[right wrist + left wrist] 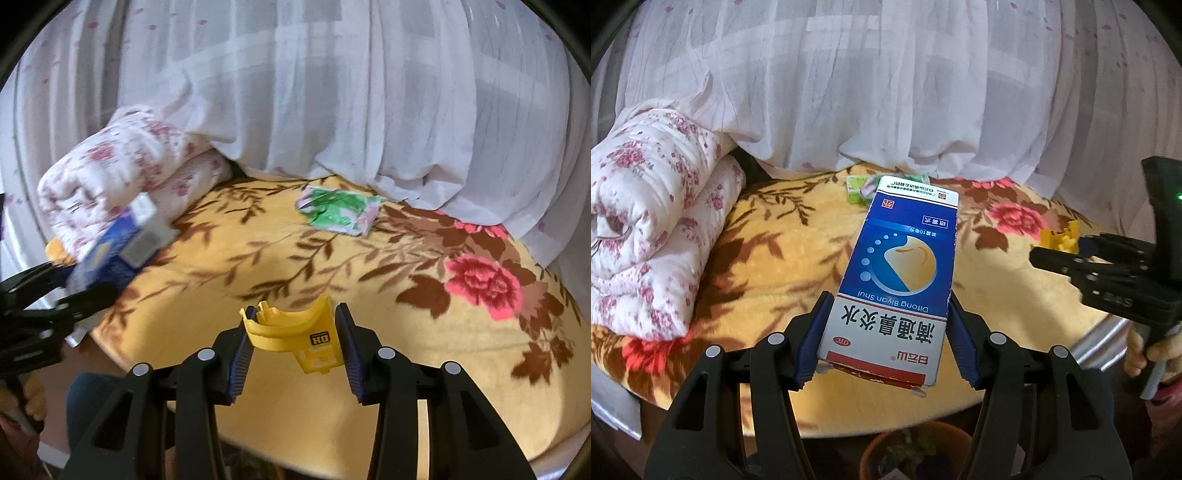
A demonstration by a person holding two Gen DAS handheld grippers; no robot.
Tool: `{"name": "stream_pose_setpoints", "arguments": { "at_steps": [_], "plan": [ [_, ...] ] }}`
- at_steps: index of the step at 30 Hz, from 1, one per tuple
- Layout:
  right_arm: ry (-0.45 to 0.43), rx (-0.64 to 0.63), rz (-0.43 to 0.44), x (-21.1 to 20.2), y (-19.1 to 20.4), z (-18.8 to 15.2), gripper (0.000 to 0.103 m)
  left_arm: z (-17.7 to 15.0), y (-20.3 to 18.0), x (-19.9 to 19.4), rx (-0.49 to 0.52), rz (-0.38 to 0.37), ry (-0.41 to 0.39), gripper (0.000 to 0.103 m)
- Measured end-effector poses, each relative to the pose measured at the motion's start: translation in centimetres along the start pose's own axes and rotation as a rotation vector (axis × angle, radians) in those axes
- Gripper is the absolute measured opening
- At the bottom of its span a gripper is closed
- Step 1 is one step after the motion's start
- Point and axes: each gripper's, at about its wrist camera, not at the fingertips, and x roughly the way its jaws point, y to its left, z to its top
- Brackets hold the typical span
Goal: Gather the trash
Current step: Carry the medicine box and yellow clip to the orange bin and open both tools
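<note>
Left gripper [886,332] pinches light, crushable medicine box [899,273] by sides; right gripper [293,339] pinches stiff yellow plastic piece [295,336]; gentle squeeze likely enough

A blue-and-white box [897,280] with a gold disc, a yellow plastic piece [295,338], a green-and-white wrapper [338,214]; yellow blanket [295,258] patterned with brown leaves, pink roses; white quilt [646,229] sprigged pink; sheer white curtain [886,81].

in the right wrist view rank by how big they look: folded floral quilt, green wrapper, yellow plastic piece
1. folded floral quilt
2. green wrapper and yellow plastic piece: look alike; the piece, held in the right gripper, is nearer the camera, so unsure.
</note>
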Motion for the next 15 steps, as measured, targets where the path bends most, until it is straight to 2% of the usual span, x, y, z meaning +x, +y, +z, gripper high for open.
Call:
{"name": "stream_pose_setpoints", "arguments": {
  "at_steps": [8,15],
  "plan": [
    [0.045,-0.040,0.042,-2.6,3.2,-5.2,0.043,-5.0,-1.1,-1.0,0.048,0.004,0.085,0.058],
    [0.163,-0.047,0.100,-1.7,4.9,-10.3,0.043,-10.5,-1.3,0.1,0.054,-0.029,0.232,0.058]
  ]
}}
